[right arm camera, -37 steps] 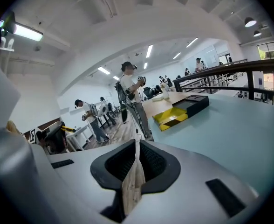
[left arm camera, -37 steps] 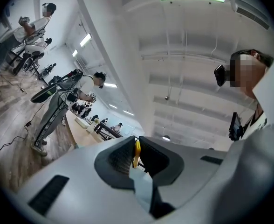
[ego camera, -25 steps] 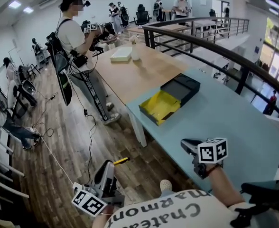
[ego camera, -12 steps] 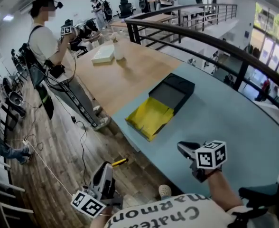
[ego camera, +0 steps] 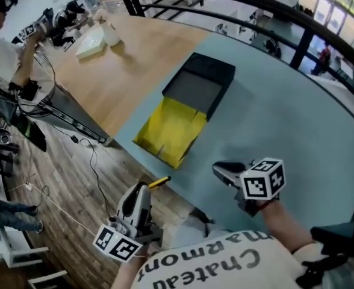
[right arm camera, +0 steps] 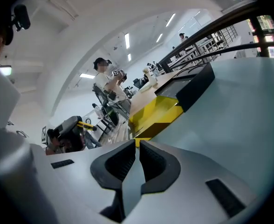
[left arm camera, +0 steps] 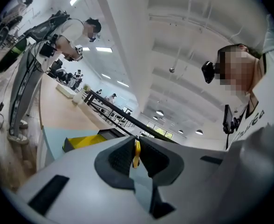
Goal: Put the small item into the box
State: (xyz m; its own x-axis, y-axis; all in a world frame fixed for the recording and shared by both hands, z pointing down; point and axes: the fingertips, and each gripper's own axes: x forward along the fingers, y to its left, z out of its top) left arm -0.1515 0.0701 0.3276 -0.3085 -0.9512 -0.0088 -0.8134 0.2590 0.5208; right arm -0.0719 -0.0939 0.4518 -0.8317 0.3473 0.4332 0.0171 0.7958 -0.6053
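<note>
The open box (ego camera: 171, 128) has a yellow inside and lies near the front left edge of the pale blue table (ego camera: 285, 113); its black part (ego camera: 198, 84) adjoins it on the far side. My left gripper (ego camera: 150, 186) hangs off the table's edge over the floor, shut on a small yellow item (ego camera: 160, 181). In the left gripper view the yellow item (left arm camera: 136, 154) sits pinched between the pads of that gripper (left arm camera: 136, 146), with the box (left arm camera: 83, 141) ahead. My right gripper (ego camera: 218, 168) hovers over the table just right of the box, shut and empty (right arm camera: 138, 143); the box (right arm camera: 156, 114) lies ahead of it.
A wooden table (ego camera: 135, 47) joins the blue one at the far left and carries white objects (ego camera: 96, 40). A black railing (ego camera: 255, 2) runs behind both tables. A person (ego camera: 5, 53) stands at the left on the wooden floor, where cables (ego camera: 86, 161) trail.
The head view has tipped down and moved in, so the box now sits larger and nearer the middle. Both grippers keep about the same pose; the left still holds the yellow item.
</note>
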